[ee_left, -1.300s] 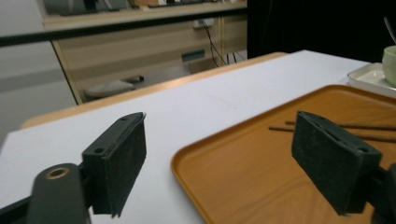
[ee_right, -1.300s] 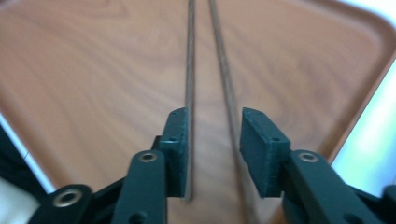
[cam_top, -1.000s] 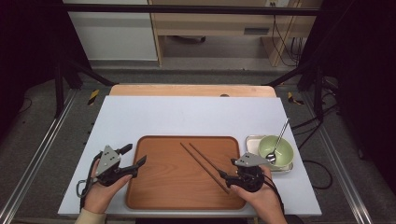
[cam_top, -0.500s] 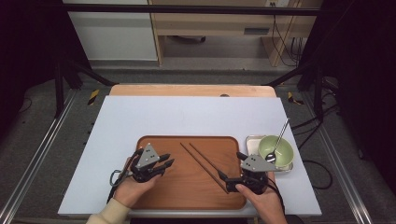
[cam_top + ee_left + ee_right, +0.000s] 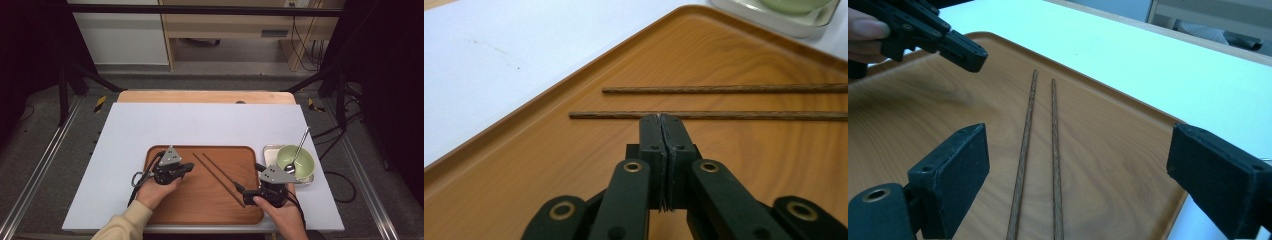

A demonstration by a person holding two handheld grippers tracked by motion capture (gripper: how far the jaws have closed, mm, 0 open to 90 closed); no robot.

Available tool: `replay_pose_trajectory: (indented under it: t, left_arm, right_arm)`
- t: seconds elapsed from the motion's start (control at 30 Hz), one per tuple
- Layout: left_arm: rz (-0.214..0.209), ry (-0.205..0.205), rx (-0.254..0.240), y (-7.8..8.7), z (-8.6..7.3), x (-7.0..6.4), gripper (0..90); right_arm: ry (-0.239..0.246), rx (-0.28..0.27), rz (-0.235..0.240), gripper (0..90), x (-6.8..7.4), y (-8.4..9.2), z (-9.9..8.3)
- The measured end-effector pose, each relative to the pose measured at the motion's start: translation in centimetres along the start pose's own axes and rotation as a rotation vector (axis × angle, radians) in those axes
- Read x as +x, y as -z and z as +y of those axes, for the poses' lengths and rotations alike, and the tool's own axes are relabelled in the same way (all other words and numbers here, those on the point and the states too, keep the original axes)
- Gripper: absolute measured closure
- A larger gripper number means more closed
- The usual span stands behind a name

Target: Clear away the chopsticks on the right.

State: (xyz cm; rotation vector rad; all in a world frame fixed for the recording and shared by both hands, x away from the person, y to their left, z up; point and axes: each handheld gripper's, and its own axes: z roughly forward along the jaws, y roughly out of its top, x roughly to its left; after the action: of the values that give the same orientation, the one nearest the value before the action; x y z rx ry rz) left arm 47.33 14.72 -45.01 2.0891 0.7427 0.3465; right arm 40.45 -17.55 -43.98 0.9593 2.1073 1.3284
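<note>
Two dark wooden chopsticks (image 5: 217, 175) lie side by side, slanting across a brown wooden tray (image 5: 200, 210). My left gripper (image 5: 189, 167) hovers over the tray's left half. In the left gripper view its jaws have just been closing and now meet with nothing between them (image 5: 662, 118), the tips just short of the nearer chopstick (image 5: 744, 115). My right gripper (image 5: 246, 176) is at the chopsticks' near end. It has just been opening and stands wide open (image 5: 1085, 170), with both chopsticks (image 5: 1040, 150) on the tray between its pads, untouched.
A pale green bowl (image 5: 295, 157) with a metal spoon (image 5: 301, 142) sits in a small steel dish (image 5: 270, 150) right of the tray. All rest on a white sheet (image 5: 200, 122) over the table. Dark frame posts stand at both sides.
My left gripper moved right, from the white sheet onto the tray toward the chopsticks, and its jaws closed. My right gripper stayed put and its jaws spread wider.
</note>
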Motion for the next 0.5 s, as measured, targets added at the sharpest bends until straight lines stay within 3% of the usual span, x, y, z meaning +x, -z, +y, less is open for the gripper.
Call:
replay_pose_trajectory:
  t: [0.07,0.17,0.27,0.5]
  left_arm:
    - [-0.008,0.009,0.01,-0.3,0.3,0.3,89.7]
    - [-0.016,-0.013,0.032,-0.7,0.8,0.4,89.8]
    - [-0.022,-0.014,0.047,-1.4,1.0,0.4,89.8]
    - [-0.029,-0.036,0.084,-2.8,1.3,-0.2,89.9]
  right_arm:
    - [-0.001,-0.006,-0.001,10.0,0.0,0.0,0.0]
    - [-0.007,-0.017,-0.002,9.6,-0.1,0.2,0.0]
    - [-0.016,-0.029,0.016,8.4,-0.2,0.2,0.0]
    - [-0.023,-0.07,0.004,8.2,-0.3,0.7,0.2]
